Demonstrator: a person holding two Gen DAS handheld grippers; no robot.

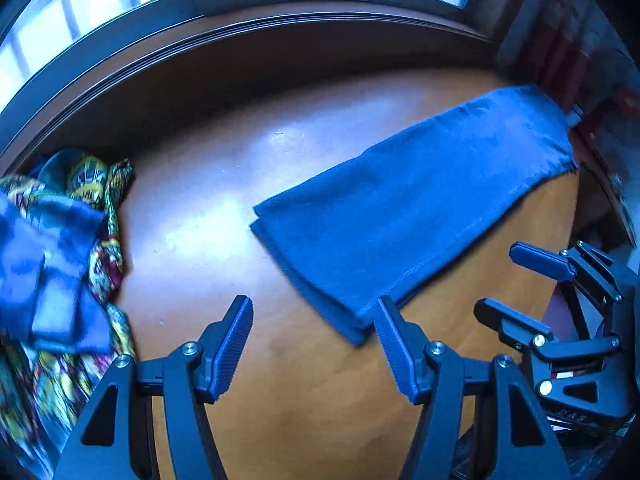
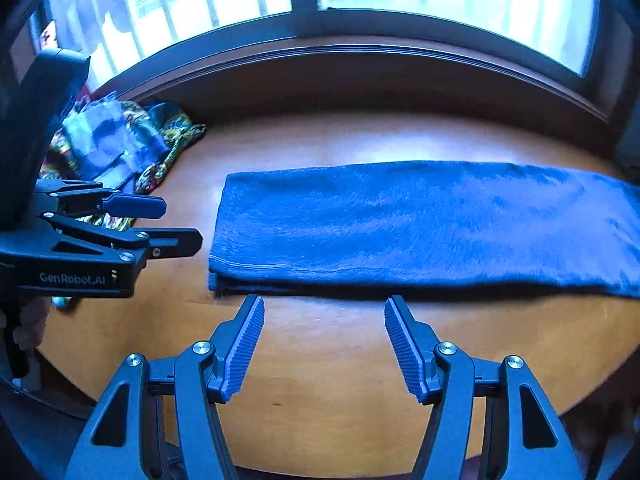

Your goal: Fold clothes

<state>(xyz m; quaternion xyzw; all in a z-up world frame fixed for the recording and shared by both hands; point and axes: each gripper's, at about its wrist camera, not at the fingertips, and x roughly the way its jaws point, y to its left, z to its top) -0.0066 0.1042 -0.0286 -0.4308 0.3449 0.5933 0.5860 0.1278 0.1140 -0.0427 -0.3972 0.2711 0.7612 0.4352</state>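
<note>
A: What is lying on the wooden table just now?

B: A blue cloth, folded into a long strip, is lying flat across the middle. In the right wrist view it is stretching from about nine o'clock of centre out to the three o'clock edge, with its near long edge sitting just beyond the fingertips.

A: And the right gripper, how is it standing?

B: Its jaws are spread wide with nothing between them, and it is hovering over bare wood just short of the cloth. No contact that I can see.

A: The left gripper?

B: Also gaping wide and holding nothing. In the left wrist view the cloth's near corner is lying just beside its right fingertip, at roughly five o'clock of the cloth. Whether the finger is touching the fabric, I cannot tell.

A: Are the two tools showing up in each other's cameras?

B: Yes. The right one is appearing at four o'clock in the left view, the left one at nine o'clock in the right view, both well apart from the cloth's middle.

A: Anything else on the table?

B: A heap of patterned clothes, multicoloured with blue pieces on top, is sitting at ten o'clock in the right view, near the window sill. It is lying apart from the blue cloth.
</note>
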